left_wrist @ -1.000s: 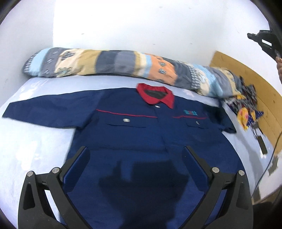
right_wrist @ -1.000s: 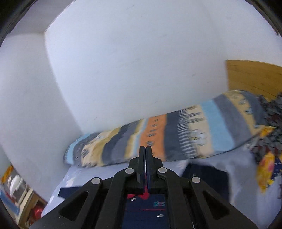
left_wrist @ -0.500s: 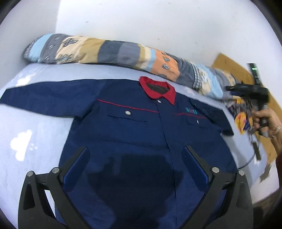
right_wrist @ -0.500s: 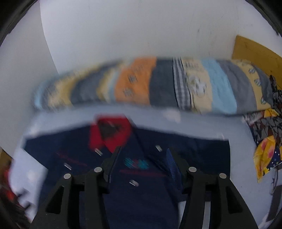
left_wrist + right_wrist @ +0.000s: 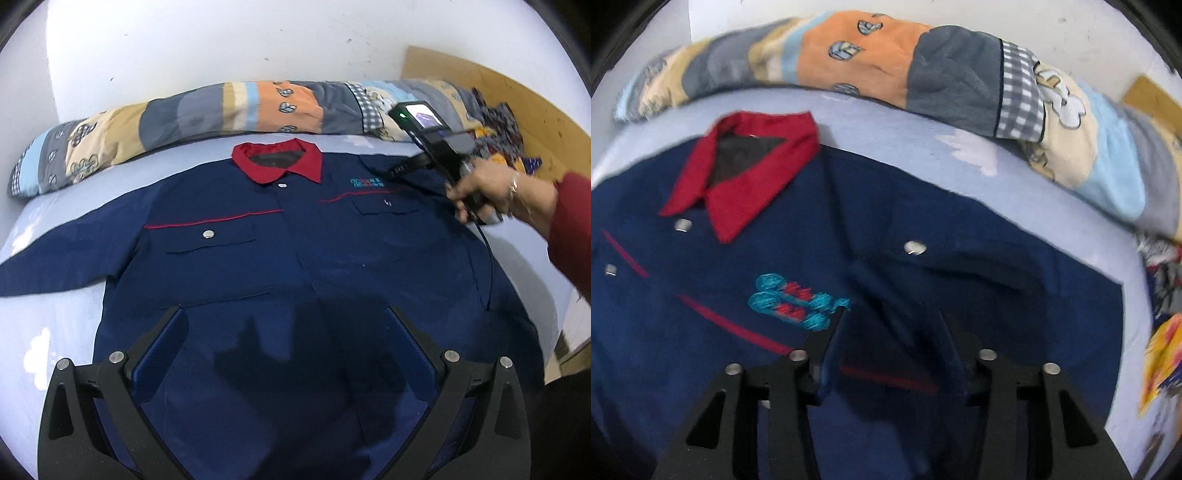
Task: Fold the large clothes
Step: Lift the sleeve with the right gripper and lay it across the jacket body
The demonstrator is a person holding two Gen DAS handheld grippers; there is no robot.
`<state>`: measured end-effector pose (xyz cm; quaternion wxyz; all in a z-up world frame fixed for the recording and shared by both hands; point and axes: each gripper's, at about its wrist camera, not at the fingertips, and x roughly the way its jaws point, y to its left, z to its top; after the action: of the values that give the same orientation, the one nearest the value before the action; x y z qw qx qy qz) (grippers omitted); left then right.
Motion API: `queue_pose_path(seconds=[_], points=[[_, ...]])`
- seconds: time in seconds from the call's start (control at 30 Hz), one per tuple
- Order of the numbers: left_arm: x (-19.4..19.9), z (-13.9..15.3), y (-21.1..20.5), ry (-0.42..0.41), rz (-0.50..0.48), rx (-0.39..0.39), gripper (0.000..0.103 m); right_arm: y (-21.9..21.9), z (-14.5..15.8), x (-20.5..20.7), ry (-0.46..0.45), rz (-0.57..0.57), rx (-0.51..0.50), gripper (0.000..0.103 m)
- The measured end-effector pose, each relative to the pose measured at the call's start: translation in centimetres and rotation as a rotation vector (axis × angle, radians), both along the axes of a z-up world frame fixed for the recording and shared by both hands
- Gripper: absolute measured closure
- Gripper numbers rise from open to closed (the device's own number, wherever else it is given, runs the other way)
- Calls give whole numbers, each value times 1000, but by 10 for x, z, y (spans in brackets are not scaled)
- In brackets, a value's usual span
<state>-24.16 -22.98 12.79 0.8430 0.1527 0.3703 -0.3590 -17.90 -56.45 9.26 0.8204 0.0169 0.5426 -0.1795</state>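
A large navy work shirt (image 5: 295, 240) with a red collar (image 5: 277, 160) lies flat, front up, on a pale blue bed; it also shows in the right wrist view (image 5: 849, 258). My left gripper (image 5: 286, 314) is open and empty, hovering over the shirt's lower front. My right gripper (image 5: 892, 317) is open, low over the shirt's shoulder beside the embroidered logo (image 5: 798, 299). In the left wrist view the right gripper (image 5: 391, 173) reaches in over that shoulder, held by a hand.
A long patchwork bolster (image 5: 221, 114) lies along the wall behind the collar. A pile of colourful cloth (image 5: 1160, 332) sits at the right by a wooden headboard (image 5: 517, 96). The left sleeve (image 5: 55, 258) stretches out left. A cable (image 5: 487, 258) trails across the shirt.
My right gripper has opened and swung down from facing the wall to just above the shirt's shoulder. My left gripper has edged closer over the shirt.
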Motion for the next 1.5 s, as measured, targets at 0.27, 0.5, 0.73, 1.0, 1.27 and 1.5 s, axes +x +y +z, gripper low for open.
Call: queue_pose_path(seconds=[0.27,0.5,0.73,1.0,1.27,1.5], points=[[-3,-1,-7,-24,-14,27,0,-30,19,-15,-145,-112,146,95],[0,8,11,-31,37,-11,0,-28,104,-52,-356,-160,297,95],[14,15,40,-19,117,-51,0,28,202,-46,-484,-55,347,95],[32,22,84,6,202,-115,0,145,273,0,-554,120,376,95],[46,25,118,64,266,-176,0,238,222,50,-435,204,398,95],[50,21,121,81,267,-168,0,283,67,65,-223,136,460,86]])
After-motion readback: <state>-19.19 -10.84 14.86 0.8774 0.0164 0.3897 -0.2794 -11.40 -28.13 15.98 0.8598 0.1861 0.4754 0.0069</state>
